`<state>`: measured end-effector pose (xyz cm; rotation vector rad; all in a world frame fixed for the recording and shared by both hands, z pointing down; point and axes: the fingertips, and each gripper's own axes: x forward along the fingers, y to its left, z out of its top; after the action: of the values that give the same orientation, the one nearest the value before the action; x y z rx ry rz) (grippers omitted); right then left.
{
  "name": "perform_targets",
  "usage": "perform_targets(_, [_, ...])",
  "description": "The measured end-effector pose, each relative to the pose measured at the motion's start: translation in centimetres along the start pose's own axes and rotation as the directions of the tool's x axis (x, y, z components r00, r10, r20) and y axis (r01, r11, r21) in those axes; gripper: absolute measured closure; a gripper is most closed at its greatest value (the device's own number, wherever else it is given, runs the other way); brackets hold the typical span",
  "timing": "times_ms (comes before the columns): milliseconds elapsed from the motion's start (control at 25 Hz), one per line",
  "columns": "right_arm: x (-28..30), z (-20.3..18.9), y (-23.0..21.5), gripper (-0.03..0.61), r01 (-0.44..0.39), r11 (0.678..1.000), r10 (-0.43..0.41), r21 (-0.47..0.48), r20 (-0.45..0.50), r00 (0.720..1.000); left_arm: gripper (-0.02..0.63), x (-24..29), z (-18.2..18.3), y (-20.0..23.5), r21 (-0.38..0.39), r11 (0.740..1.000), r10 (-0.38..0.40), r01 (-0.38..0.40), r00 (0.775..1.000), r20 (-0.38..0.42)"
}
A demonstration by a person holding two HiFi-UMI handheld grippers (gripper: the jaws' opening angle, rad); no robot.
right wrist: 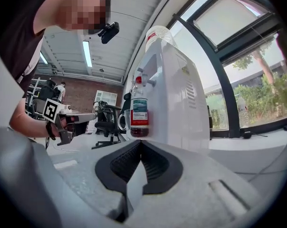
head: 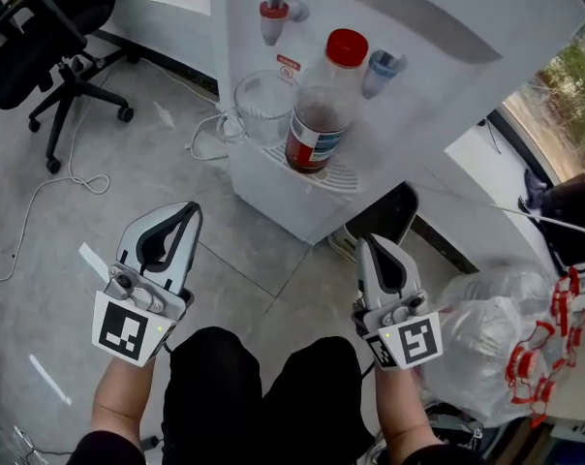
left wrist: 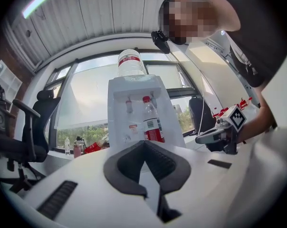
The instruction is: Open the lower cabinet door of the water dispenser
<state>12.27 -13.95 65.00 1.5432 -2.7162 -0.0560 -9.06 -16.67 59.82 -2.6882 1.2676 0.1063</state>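
Observation:
The white water dispenser [head: 409, 56] stands ahead of me, and only a sliver of its lower front [head: 283, 197] shows from above. A red-capped bottle [head: 322, 105] and a clear glass jug [head: 261, 105] sit on its drip tray under the red tap [head: 273, 17] and the blue tap [head: 382, 66]. My left gripper [head: 189, 213] hovers over the floor left of the dispenser's base, shut and empty. On the other side, my right gripper [head: 365, 245] is near the base's corner, also shut and empty. Both gripper views face the dispenser [left wrist: 134, 108] [right wrist: 176, 94] level, a short way off.
A black office chair [head: 50, 27] stands at far left, with white cables [head: 210, 134] trailing over the tiled floor. A white plastic bag [head: 486, 327] and red-white items [head: 544, 347] lie at right. A dark object [head: 384, 216] sits behind the dispenser's base. My knees [head: 254, 395] fill the bottom.

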Motion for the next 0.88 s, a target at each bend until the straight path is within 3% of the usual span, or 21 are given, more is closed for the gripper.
perform_targets(160, [0.4,-1.7,-1.1,0.574,0.02,1.0,-0.02,-0.019,-0.005,1.0,0.606,-0.1,-1.2,-0.1,0.009,1.0,0.012,-0.012,1.0,0.016])
perform_targets(320, [0.8,-2.3,-0.9,0.564,-0.013,1.0,0.013,-0.005,-0.012,1.0,0.606,-0.5,-0.5,-0.5,0.033,0.999,0.009,-0.011,0.998,0.058])
perform_targets(480, [1.0,-2.4,-1.5,0.546,-0.01,1.0,0.01,0.001,-0.017,1.0,0.606,-1.6,-1.6,-0.2,0.016,0.999,0.029,-0.029,1.0,0.001])
perform_targets(680, [1.9,-5.1,-1.8,0.445,-0.029,1.0,0.029,0.007,-0.079,0.996,0.606,-2.2,-2.4,-0.3,0.015,0.999,0.035,-0.035,0.999,0.003])
perform_targets(760, [2.3,-5.9,-2.4,0.391,-0.008,1.0,0.01,0.025,-0.097,0.995,0.606,-2.4,-2.4,-0.4,0.015,0.999,0.031,-0.031,0.999,-0.006])
perform_targets(880, [3.0,-6.9,-3.7,0.36,0.05,0.999,-0.049,0.003,-0.117,0.992,0.606,-2.7,-2.4,0.0,0.024,0.999,0.032,-0.032,0.999,-0.006])
